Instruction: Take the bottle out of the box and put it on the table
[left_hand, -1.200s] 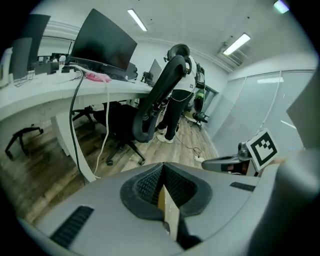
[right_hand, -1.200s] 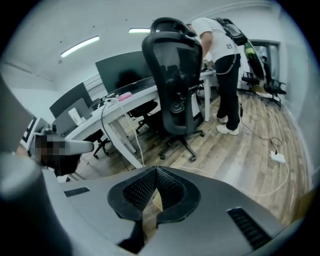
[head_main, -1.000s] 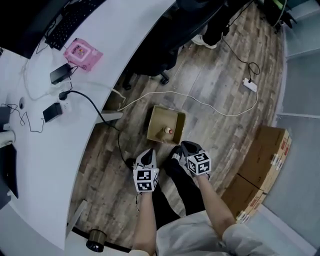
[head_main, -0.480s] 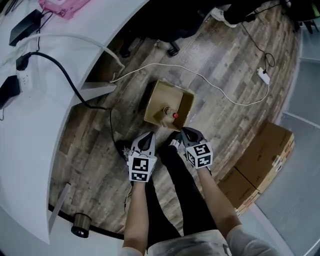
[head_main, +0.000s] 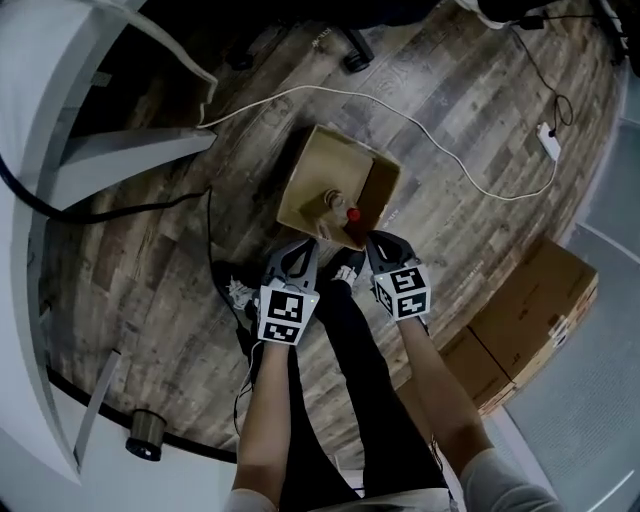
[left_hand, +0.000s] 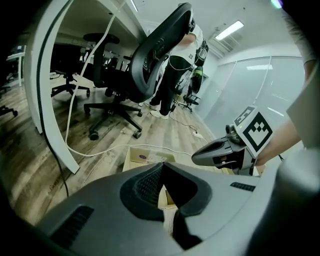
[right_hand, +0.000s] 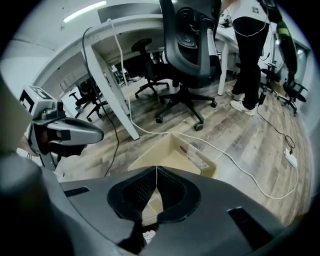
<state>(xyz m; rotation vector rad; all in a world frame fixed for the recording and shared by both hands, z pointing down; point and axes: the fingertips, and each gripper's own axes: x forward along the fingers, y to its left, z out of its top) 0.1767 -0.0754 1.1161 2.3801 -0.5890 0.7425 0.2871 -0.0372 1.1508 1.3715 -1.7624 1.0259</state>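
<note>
Jaws closed, empty: left gripper (head_main: 306, 247) at box's (head_main: 303, 178) 7 o'clock, right gripper (head_main: 379, 240) at 5. Bottle (head_main: 338, 208) inside, by 6 o'clock wall. Nothing done yet; grasp, lift, move to table (head_main: 16, 330) left.

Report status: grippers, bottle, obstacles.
Both jaws shut, empty: left gripper, right gripper, near box. Bottle in box, untouched. White cable beyond box, no obstacle.

An office: rolling desk chairs (right_hand: 192, 45), long white desks (right_hand: 127, 25), ceiling strip lights (left_hand: 230, 30).
</note>
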